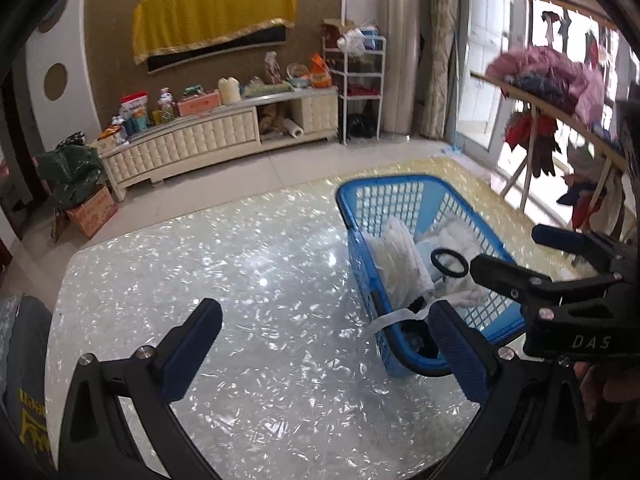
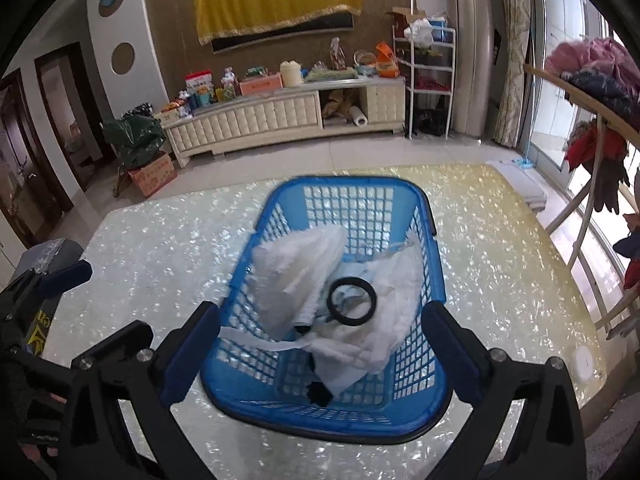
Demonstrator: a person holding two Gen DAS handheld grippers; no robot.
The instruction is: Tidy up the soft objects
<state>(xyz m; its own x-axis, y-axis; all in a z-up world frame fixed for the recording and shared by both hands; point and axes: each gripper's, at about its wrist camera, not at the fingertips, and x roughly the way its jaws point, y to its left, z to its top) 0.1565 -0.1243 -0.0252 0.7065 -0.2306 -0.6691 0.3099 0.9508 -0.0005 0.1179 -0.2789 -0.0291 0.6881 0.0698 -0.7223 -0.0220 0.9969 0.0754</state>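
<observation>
A blue plastic basket stands on the shiny pearl-patterned table. Inside lie white soft cloths, a light blue piece beneath them, and a black ring on top. A white strip hangs over the basket's left wall. My right gripper is open and empty, its fingers straddling the near end of the basket. My left gripper is open and empty over the table, left of the basket. The right gripper shows over the basket in the left wrist view.
A cream TV cabinet with clutter stands against the far wall. A white shelf rack is at its right. A drying rack with clothes is at the right. A cardboard box sits on the floor at left.
</observation>
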